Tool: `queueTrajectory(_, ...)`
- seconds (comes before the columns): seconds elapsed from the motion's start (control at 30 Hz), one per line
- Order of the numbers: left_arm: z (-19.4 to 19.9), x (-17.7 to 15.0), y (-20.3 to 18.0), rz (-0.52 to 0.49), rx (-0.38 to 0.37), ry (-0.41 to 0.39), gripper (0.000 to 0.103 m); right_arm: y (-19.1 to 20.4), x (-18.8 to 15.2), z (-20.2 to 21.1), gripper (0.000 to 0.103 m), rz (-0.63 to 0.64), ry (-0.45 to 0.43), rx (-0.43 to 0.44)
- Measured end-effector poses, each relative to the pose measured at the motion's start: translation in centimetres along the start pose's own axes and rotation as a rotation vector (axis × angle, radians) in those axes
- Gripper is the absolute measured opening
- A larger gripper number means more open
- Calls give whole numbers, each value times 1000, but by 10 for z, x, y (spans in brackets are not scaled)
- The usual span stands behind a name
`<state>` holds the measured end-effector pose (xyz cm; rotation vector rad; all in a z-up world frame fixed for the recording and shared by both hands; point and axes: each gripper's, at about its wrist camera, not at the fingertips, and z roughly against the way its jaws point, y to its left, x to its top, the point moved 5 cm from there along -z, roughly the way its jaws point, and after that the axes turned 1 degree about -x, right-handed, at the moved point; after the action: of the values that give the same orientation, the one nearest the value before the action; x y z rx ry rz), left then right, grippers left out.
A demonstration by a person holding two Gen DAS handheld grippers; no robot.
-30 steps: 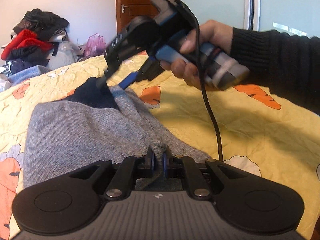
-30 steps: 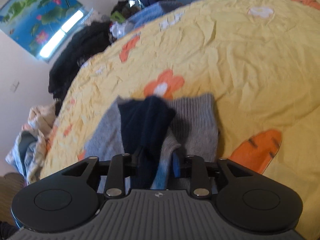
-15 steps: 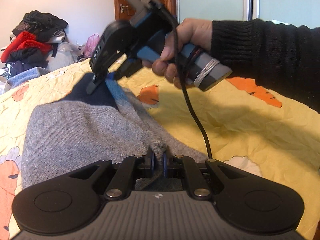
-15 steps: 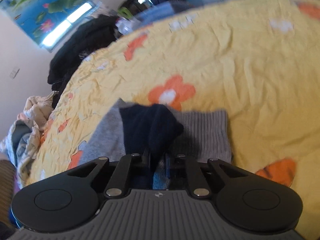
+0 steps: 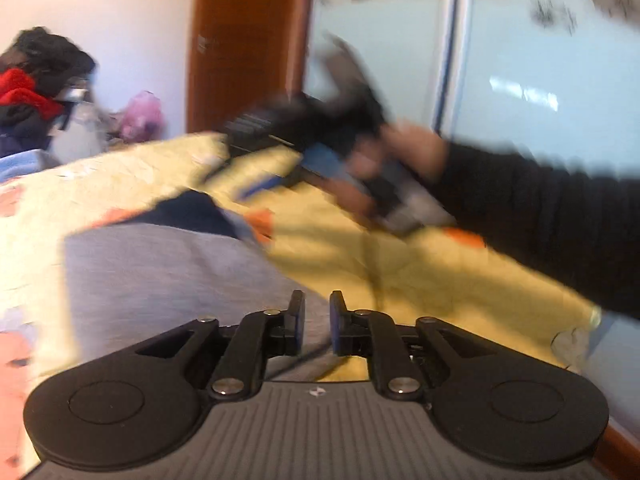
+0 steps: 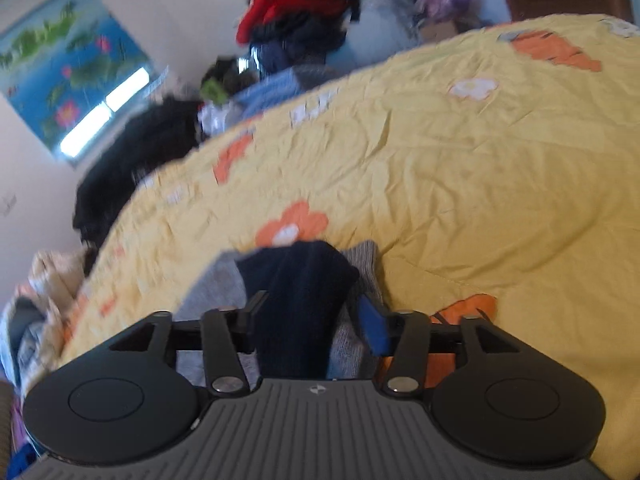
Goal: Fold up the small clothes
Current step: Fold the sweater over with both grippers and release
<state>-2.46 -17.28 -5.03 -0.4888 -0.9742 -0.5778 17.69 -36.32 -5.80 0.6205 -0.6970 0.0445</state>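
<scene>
A small grey knitted garment (image 5: 160,272) with a navy part (image 5: 188,212) lies folded on the yellow bed cover. In the right wrist view the garment (image 6: 304,292) lies just under and ahead of the fingers. My left gripper (image 5: 317,322) is slightly open over the garment's near edge, with nothing between its pads. My right gripper (image 6: 312,316) is open wide above the navy part and holds nothing. It also shows blurred in the left wrist view (image 5: 256,168), lifted above the garment's far end.
The yellow bed cover (image 6: 460,168) with orange flowers and carrots spreads all round. Piles of clothes (image 6: 304,12) stand beyond the bed's far edge. A wooden door (image 5: 244,40) and glass wardrobe panels (image 5: 540,60) stand behind.
Both grippers have let go of the garment. The left opened slightly and pulled back. The right opened wide and lifted away from the navy part. The garment now lies flat.
</scene>
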Motion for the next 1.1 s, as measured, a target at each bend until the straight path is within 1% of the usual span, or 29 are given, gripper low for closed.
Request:
queueTrajectory(0.03, 15, -2, 12, 30, 29, -20, 34, 2, -9, 10, 67, 1, -2, 6)
queueTrajectory(0.07, 29, -4, 25, 67, 75, -40, 58, 5, -20, 20, 69, 1, 0, 18)
queueTrajectory(0.1, 41, -8, 41, 118, 135, -60, 69, 7, -33, 27, 72, -3, 9, 29)
queueTrajectory(0.13, 52, -12, 58, 174, 192, -80, 77, 9, -47, 34, 73, -7, 22, 36)
queueTrajectory(0.17, 58, -17, 74, 236, 225, -90, 77, 10, -61, 39, 73, -13, 34, 32)
queueTrajectory(0.27, 50, -35, 128, 508, 223, -2, 77, 3, -94, 46, 74, -70, 62, 27)
queueTrajectory(0.3, 42, -42, 142, 612, 183, 20, 77, 0, -102, 45, 74, -94, 81, 7)
queueTrajectory(0.33, 34, -47, 151, 687, 135, 39, 76, -1, -108, 42, 74, -109, 99, -4)
queueTrajectory(0.4, 15, -52, 161, 775, 59, 101, 76, 4, -117, 40, 72, -129, 117, 10)
queueTrajectory(0.43, 9, -55, 162, 801, 44, 129, 73, 10, -121, 40, 70, -123, 134, 25)
queueTrajectory(0.47, 3, -60, 161, 829, 20, 154, 65, 16, -125, 39, 68, -111, 153, 40)
queueTrajectory(0.5, 0, -62, 158, 845, -2, 157, 62, 22, -130, 40, 67, -91, 175, 40)
queueTrajectory(0.53, -4, -65, 156, 853, -16, 170, 51, 26, -134, 40, 67, -73, 191, 33)
queueTrajectory(0.57, -6, -68, 156, 847, -14, 190, 30, 27, -137, 40, 57, -62, 188, 25)
queueTrajectory(0.6, -8, -70, 155, 825, 12, 217, 23, 26, -139, 40, 36, -62, 189, 13)
queueTrajectory(0.63, -7, -71, 155, 806, 29, 232, 17, 23, -141, 39, 26, -73, 200, 10)
queueTrajectory(0.7, -7, -68, 152, 745, 58, 252, 15, 23, -145, 44, 24, -84, 193, 51)
queueTrajectory(0.73, -7, -66, 151, 708, 69, 257, 15, 23, -151, 43, 24, -82, 201, 43)
queueTrajectory(0.77, -9, -66, 149, 680, 65, 261, 16, 21, -156, 44, 20, -73, 180, 47)
queueTrajectory(0.8, -9, -64, 147, 652, 65, 268, 17, 17, -157, 46, 18, -86, 162, 57)
queueTrajectory(0.83, -10, -61, 145, 631, 66, 281, 19, 12, -155, 46, 19, -128, 156, 70)
queueTrajectory(0.87, -9, -58, 144, 621, 58, 291, 24, 9, -152, 47, 28, -177, 151, 84)
queueTrajectory(0.9, -5, -54, 144, 618, 46, 294, 28, 6, -148, 49, 40, -221, 150, 96)
queueTrajectory(0.93, 0, -49, 146, 612, 31, 280, 34, 4, -142, 51, 50, -249, 149, 97)
queueTrajectory(0.97, 6, -44, 150, 608, 27, 251, 48, 2, -132, 55, 71, -265, 128, 90)
queueTrajectory(1.0, 12, -38, 158, 611, 41, 210, 61, 0, -121, 61, 89, -271, 78, 82)
queueTrajectory(1.03, 15, -33, 166, 626, 62, 168, 86, -2, -108, 66, 97, -269, 15, 80)
queueTrajectory(1.07, 14, -27, 177, 654, 77, 121, 90, -4, -96, 69, 102, -263, -40, 83)
queueTrajectory(1.1, 11, -22, 187, 689, 73, 86, 90, -7, -83, 66, 102, -255, -72, 103)
